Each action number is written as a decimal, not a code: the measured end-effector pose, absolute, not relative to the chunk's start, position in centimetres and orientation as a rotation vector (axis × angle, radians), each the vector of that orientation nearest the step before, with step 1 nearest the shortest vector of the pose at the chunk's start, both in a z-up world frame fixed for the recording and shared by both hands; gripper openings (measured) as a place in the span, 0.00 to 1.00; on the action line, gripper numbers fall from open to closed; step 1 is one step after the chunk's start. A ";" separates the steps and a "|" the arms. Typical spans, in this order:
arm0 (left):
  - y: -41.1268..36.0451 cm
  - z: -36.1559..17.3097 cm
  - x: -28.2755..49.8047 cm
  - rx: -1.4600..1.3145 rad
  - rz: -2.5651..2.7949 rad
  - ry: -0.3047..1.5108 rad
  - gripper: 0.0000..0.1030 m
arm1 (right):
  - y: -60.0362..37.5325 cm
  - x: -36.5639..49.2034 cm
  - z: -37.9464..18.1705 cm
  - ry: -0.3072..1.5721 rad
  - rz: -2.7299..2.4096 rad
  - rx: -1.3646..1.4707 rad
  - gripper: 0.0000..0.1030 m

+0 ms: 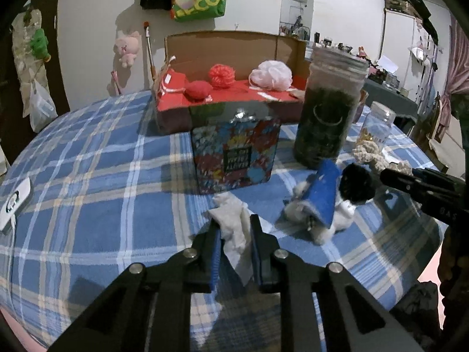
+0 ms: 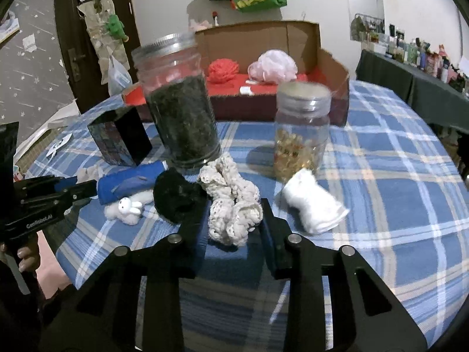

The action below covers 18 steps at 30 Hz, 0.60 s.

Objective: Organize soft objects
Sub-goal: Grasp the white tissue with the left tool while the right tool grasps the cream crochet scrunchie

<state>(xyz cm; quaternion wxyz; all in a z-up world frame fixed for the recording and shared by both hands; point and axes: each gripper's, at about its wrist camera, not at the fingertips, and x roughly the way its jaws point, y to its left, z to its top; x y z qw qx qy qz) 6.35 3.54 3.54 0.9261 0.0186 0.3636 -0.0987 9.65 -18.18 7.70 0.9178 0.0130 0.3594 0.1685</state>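
The left gripper [image 1: 234,228] pinches a white cloth [image 1: 234,226]; the right gripper [image 2: 234,217] squeezes a cream crochet piece [image 2: 231,202].

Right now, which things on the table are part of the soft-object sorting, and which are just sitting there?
Job:
white cloth in left tongs
cream crochet piece in right tongs
black pompom
blue cloth
cardboard box

Lying about:
dark-filled jar
small jar
floral tin
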 end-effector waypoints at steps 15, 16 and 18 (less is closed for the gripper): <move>0.1 7.4 6.8 0.020 -0.382 0.663 0.17 | -18.3 8.7 9.7 0.698 0.404 0.029 0.29; -0.2 7.4 6.9 0.018 -0.392 0.666 0.17 | -18.2 8.8 9.7 0.699 0.406 0.028 0.29; -0.7 7.3 7.3 0.018 -0.405 0.672 0.17 | -18.1 8.8 9.7 0.698 0.409 0.025 0.29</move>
